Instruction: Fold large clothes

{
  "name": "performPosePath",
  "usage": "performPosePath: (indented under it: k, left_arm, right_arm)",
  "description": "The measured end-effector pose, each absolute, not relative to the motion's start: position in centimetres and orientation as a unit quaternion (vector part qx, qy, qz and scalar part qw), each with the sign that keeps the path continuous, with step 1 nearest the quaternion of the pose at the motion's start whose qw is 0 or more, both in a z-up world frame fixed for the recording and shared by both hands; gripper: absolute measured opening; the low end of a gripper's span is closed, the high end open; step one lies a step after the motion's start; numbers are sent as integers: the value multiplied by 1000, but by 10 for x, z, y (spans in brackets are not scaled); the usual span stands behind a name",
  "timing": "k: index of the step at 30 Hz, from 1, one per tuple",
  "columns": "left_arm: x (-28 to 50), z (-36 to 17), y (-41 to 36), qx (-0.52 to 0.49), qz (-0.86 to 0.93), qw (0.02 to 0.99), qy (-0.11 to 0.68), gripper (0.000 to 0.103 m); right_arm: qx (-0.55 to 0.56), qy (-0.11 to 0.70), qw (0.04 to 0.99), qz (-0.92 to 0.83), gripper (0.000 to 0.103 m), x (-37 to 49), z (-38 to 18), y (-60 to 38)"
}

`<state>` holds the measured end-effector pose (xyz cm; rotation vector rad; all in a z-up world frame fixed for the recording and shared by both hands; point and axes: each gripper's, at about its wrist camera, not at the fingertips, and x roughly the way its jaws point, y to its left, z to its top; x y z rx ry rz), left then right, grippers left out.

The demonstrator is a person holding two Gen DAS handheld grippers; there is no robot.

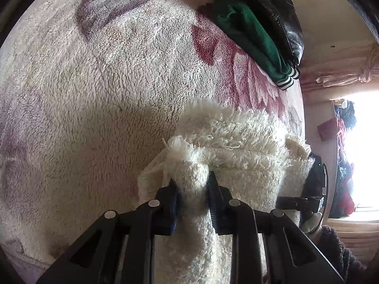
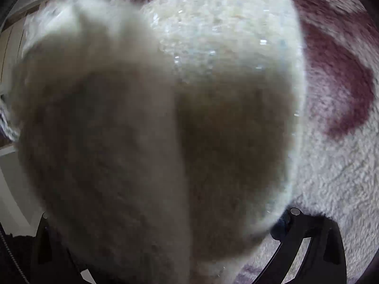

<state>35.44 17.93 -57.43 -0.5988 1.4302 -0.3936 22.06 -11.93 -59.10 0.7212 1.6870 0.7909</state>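
Observation:
A fluffy cream-white garment lies bunched on a fleece blanket. My left gripper is shut on a fold of this garment, which bulges between its blue pads. In the right wrist view the same white garment fills the frame, blurred and very close. It drapes over my right gripper, hiding the fingertips; only the black finger bases show. I cannot tell whether the right jaws are shut. The other gripper's black body shows at the garment's right edge in the left wrist view.
The cream blanket with purple and red flowers covers the bed. A pile of a green garment and a black leather jacket sits at the far edge. A bright window and hanging clothes are to the right.

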Motion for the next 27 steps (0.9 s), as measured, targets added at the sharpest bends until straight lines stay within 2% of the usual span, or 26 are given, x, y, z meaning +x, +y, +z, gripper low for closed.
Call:
performPosePath:
  k: [1, 2, 3, 7, 8, 10, 12, 14, 16, 19, 22, 27]
  left_arm:
    - [354, -574, 180, -268, -173, 699, 640, 22]
    - [354, -572, 180, -268, -169, 701, 639, 22]
    - [353, -570, 180, -268, -163, 703, 638, 23]
    - [352, -545, 179, -275, -160, 712, 627, 29]
    - [351, -536, 178, -273, -162, 716, 621, 34]
    - [348, -513, 178, -255, -154, 740, 603, 36]
    - [343, -492, 182, -223, -134, 766, 588, 49]
    - [334, -476, 186, -200, -124, 783, 575, 97]
    - [317, -465, 189, -166, -105, 800, 567, 97]
    - [284, -469, 184, -121, -87, 801, 580, 97]
    - [244, -486, 179, -107, -77, 785, 605, 97]
    - [185, -512, 180, -144, -49, 756, 637, 97]
  right_arm:
    - [307, 705, 550, 326, 100, 217, -588, -117]
    - [324, 695, 556, 320, 92, 212, -585, -118]
    - [353, 681, 560, 313, 72, 206, -580, -121]
    - [461, 628, 577, 245, 58, 160, -562, -141]
    - [499, 612, 575, 215, 57, 140, -561, -147]
    - [578, 567, 568, 146, 56, 89, -561, -160]
    - [668, 511, 536, 67, 56, 23, -569, -165]
    - [727, 469, 502, 13, 56, -33, -577, -156]
    - [745, 470, 473, -15, 65, -69, -585, -140]
    - [701, 548, 456, -17, 76, -82, -589, -126]
    - [621, 624, 473, -21, 78, -78, -567, -140]
    - [475, 675, 565, -10, 78, -48, -481, -175]
